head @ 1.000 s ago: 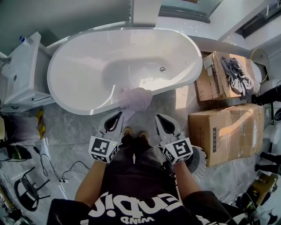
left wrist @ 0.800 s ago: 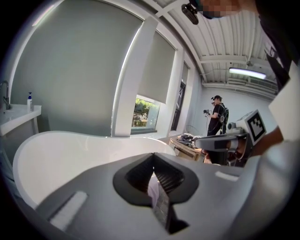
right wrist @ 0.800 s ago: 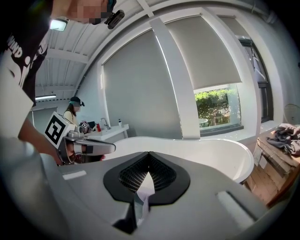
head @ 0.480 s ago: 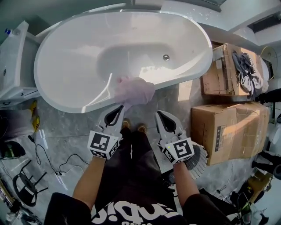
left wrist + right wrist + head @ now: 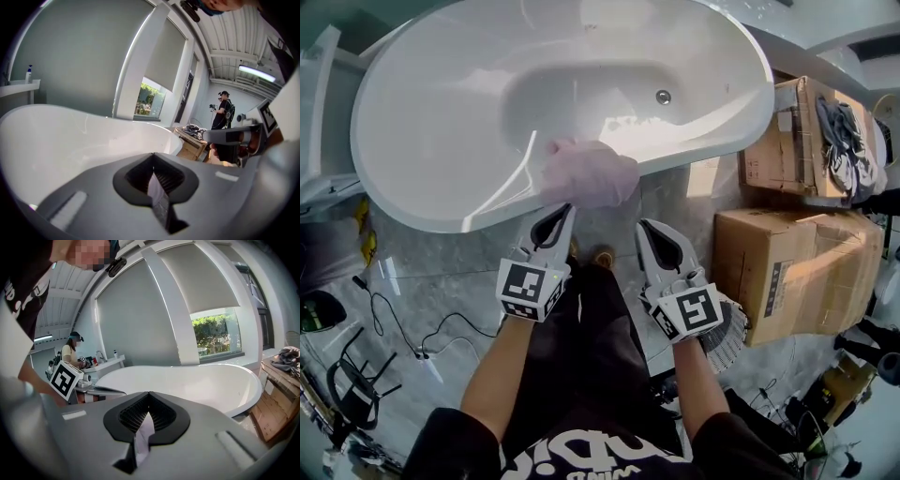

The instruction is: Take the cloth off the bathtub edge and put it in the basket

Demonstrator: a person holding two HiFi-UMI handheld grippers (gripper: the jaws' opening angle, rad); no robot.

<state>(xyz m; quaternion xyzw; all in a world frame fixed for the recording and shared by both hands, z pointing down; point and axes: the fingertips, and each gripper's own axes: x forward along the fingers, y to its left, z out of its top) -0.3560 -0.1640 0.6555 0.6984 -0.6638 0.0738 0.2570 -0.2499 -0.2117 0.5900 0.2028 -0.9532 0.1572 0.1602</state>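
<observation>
Step in hand: the approach, no grasp yet. Pale pink crumpled cloth lies draped over the near rim of the white oval bathtub, partly hanging down the outside. Left claw has its jaws together and empty, with its tip just below the cloth's lower edge; can't tell if it touches. Right claw is also together and empty, near the cloth but apart from it, lower right. White ribbed basket sits on the floor by the person's right side, half hidden under the right claw's marker cube. Next move probably calls for opening the left jaws, pushing onto a fold of cloth and clamping it, then lifting it clear of the rim and swinging right and back to the basket.
</observation>
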